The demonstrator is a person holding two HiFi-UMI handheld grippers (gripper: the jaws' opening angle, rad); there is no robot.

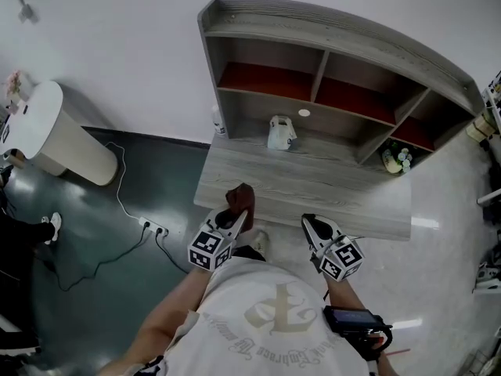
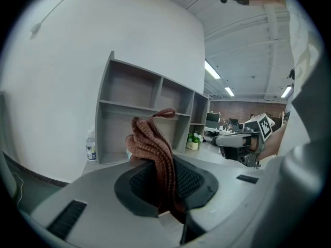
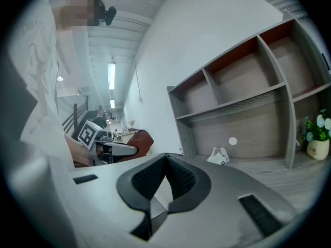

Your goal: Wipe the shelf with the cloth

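A grey wooden shelf (image 1: 337, 69) with red back panels stands at the back of a grey table (image 1: 313, 180). My left gripper (image 1: 237, 215) hovers over the table's near left edge, shut on a reddish-brown knitted cloth (image 1: 241, 198). In the left gripper view the cloth (image 2: 154, 151) stands up in a bunch between the jaws, with the shelf (image 2: 150, 115) beyond it. My right gripper (image 1: 312, 225) is at the near edge to the right, shut with nothing in it. Its jaws (image 3: 165, 161) meet at the tips in the right gripper view, facing the shelf (image 3: 243, 94).
A small white bag (image 1: 280, 132) sits on the table under the shelf's middle. A clear bottle (image 1: 218, 121) stands at the shelf's left end. A potted plant (image 1: 397, 160) fills the lower right compartment. A white bin (image 1: 55, 135) and a cable with power strip (image 1: 153, 227) lie on the floor at left.
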